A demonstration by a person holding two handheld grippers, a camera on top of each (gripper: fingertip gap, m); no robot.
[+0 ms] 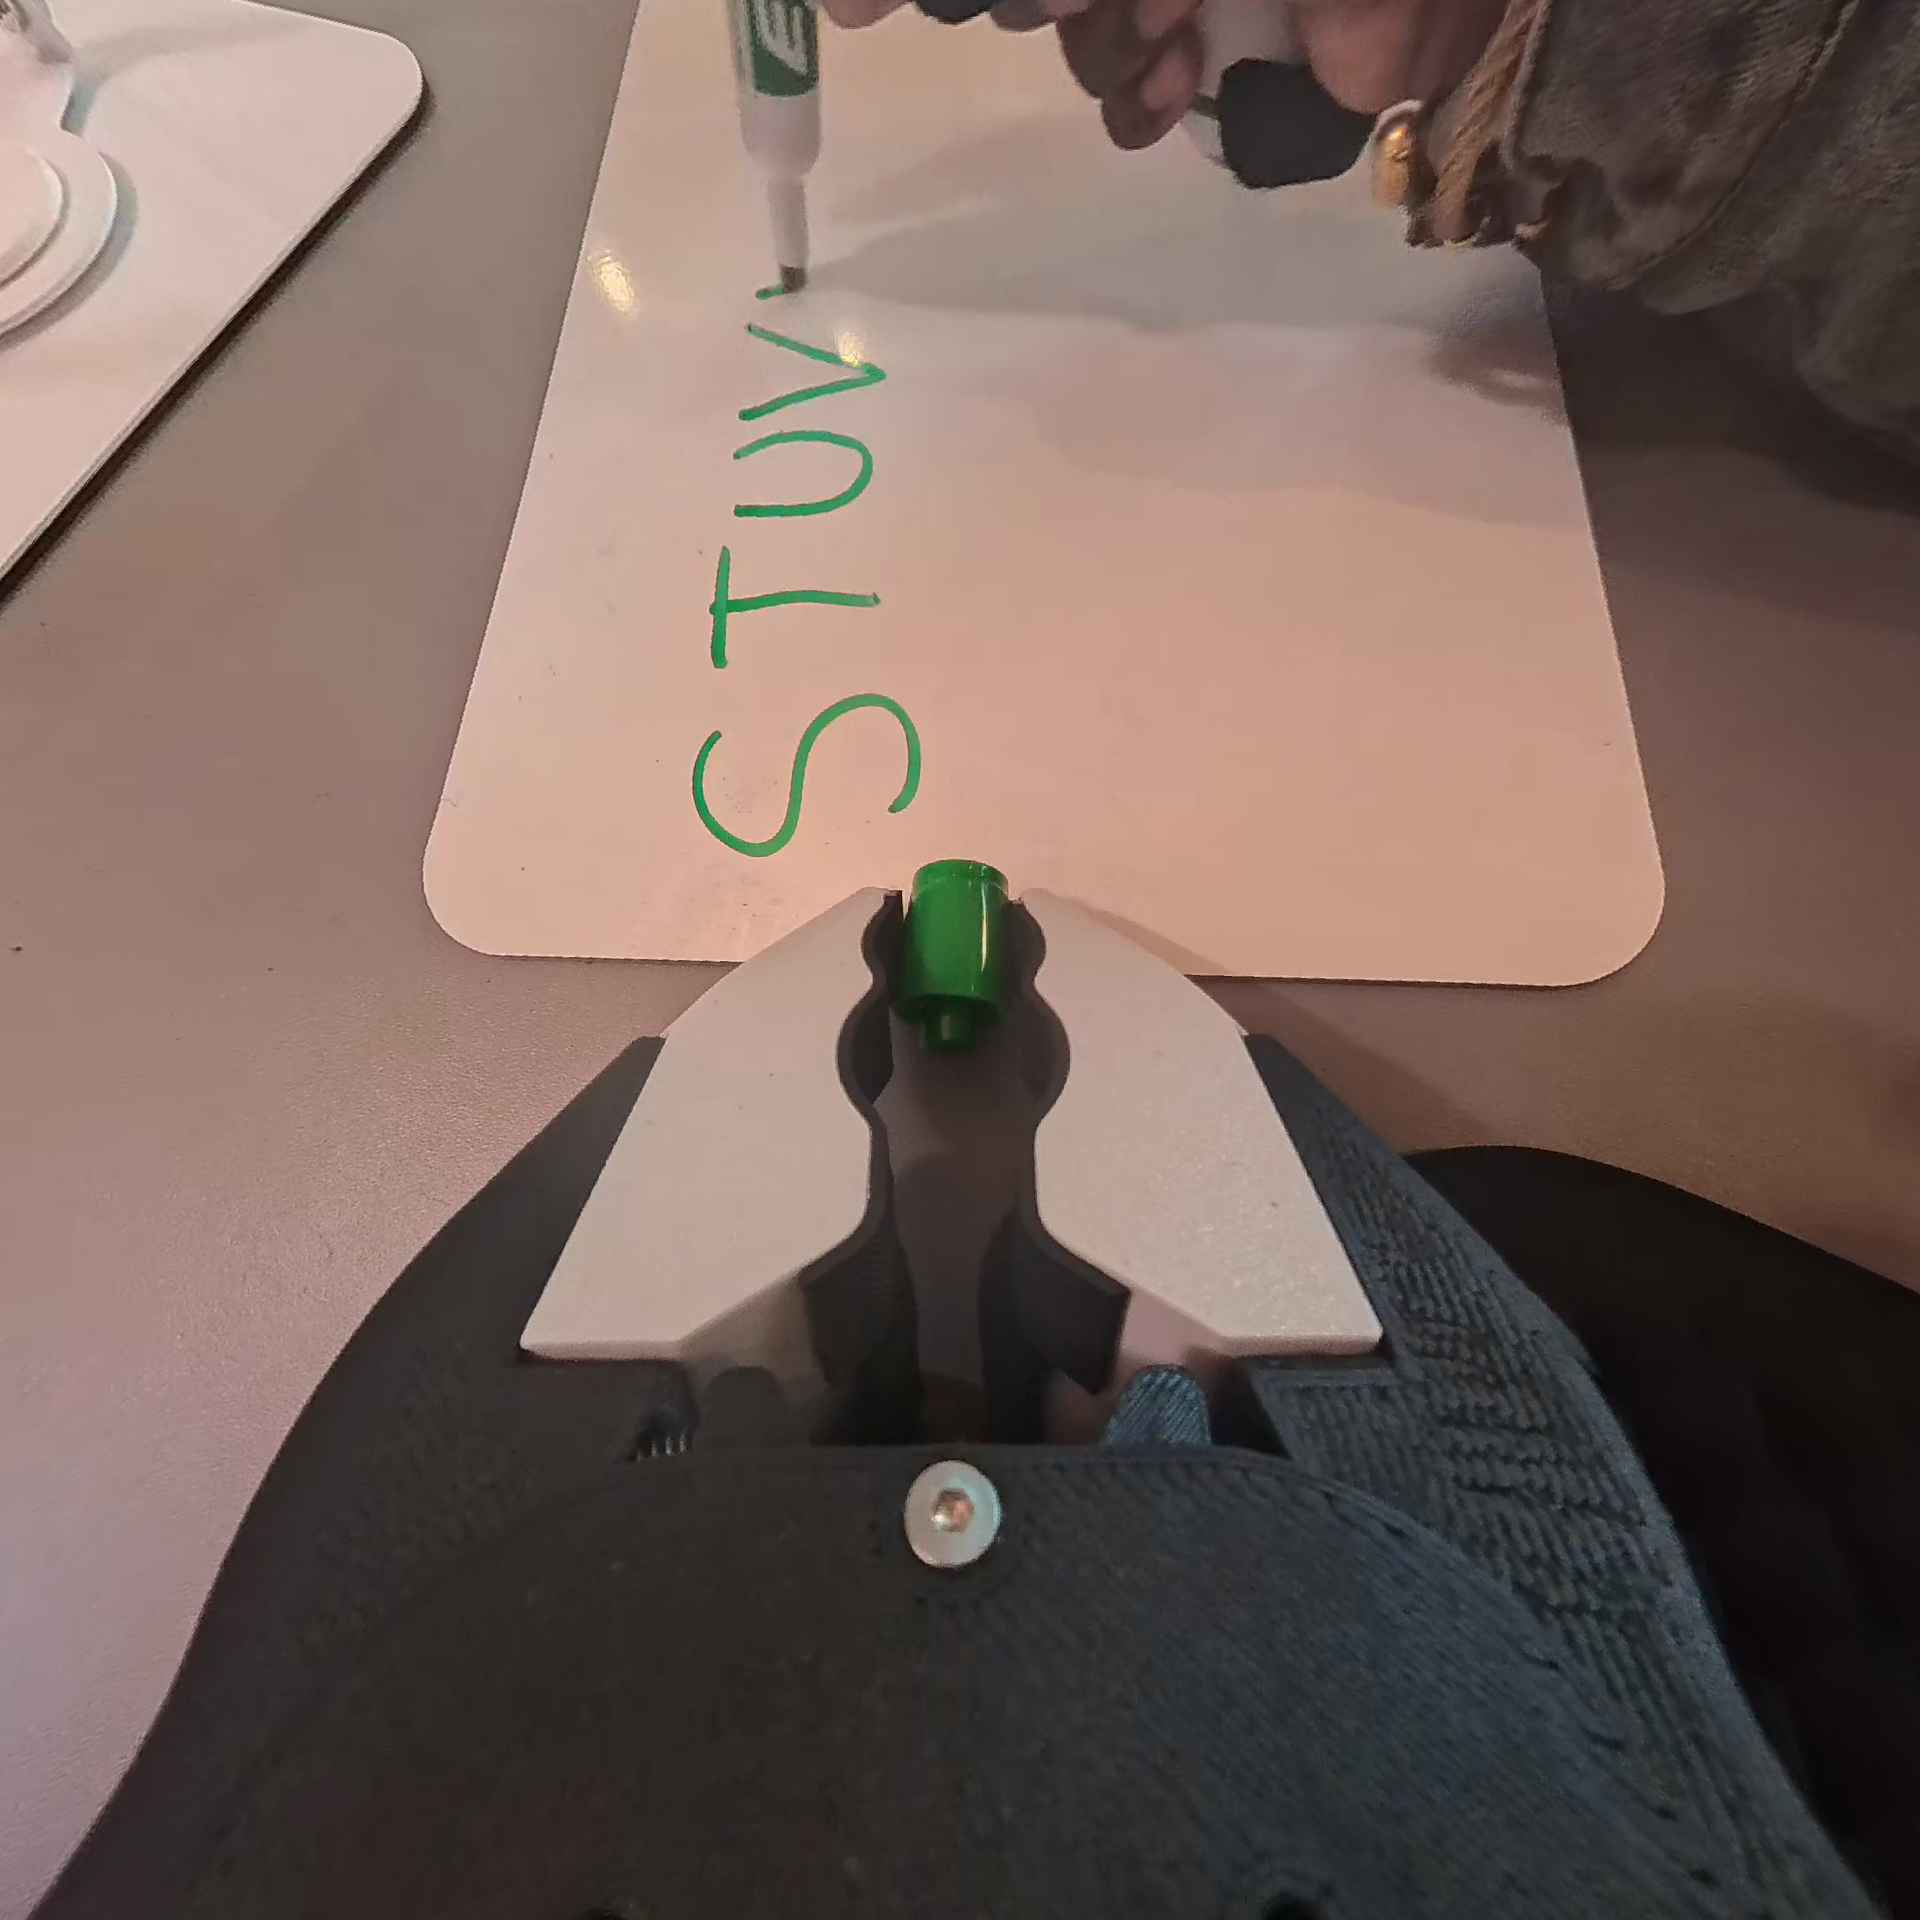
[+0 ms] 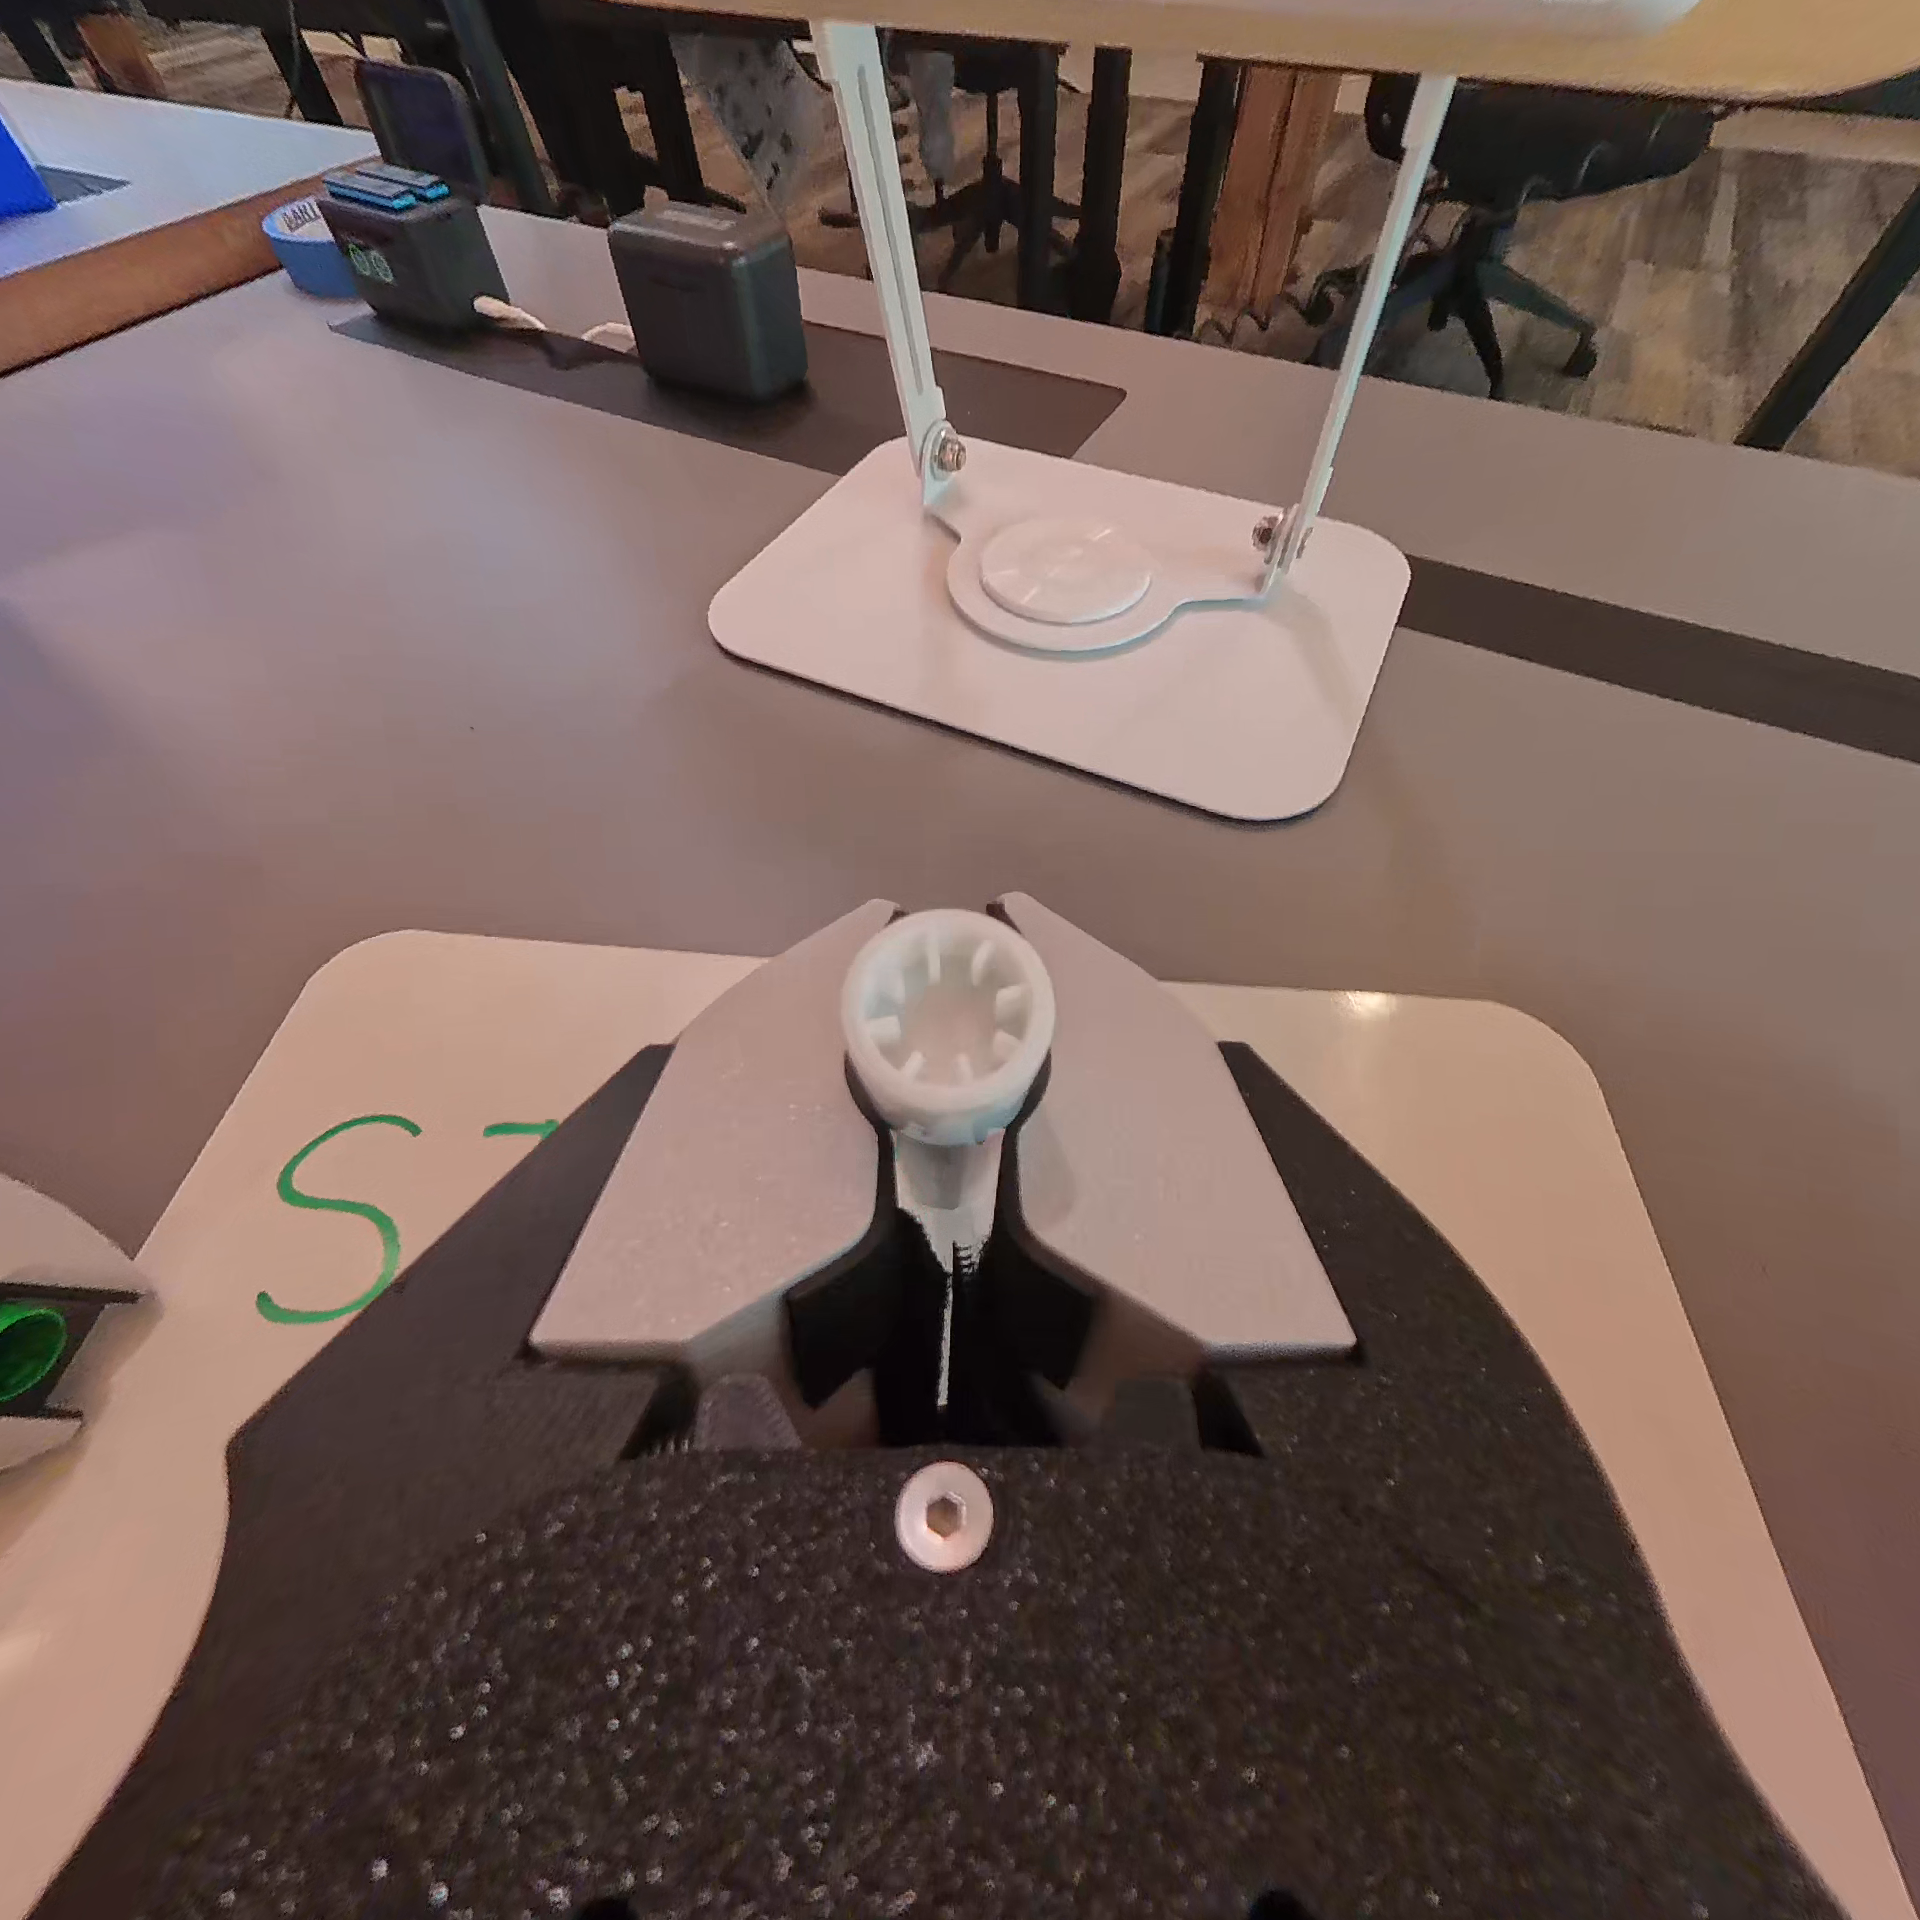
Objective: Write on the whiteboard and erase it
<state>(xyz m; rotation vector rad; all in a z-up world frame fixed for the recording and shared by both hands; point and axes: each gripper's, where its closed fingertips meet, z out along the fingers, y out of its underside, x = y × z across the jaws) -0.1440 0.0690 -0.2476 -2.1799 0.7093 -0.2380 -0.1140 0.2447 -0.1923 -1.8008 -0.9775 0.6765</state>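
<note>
Whiteboard (image 1: 1195,644) lies flat on the grey bench (image 1: 239,831), its near short edge just ahead of the left gripper (image 1: 951,914). Left gripper's fingers clenched on a green marker cap (image 1: 948,951), the cap's closed, nubbed end pointing back toward the camera; in the right wrist view the same cap shows at the far left edge as a green ring (image 2: 26,1351). Right gripper (image 2: 945,935) grasps the marker (image 1: 777,114) by its barrel, fingers closed tight around it; from its own camera only the white, ribbed butt end of the marker (image 2: 948,1023) is seen, facing the lens. Marker stands nearly upright, tip touching the board at the far end of a row of green letters (image 1: 805,582) that runs away from the left gripper along the board's left half. A person's hand (image 1: 1195,73) and grey sleeve (image 1: 1714,177) show at the top right of the left view. A white stand (image 2: 1060,644) with two slanted arms sits on the bench beyond the board, well apart from it. Farther back, two dark boxes (image 2: 707,301) and a blue tape roll (image 2: 307,249).
</note>
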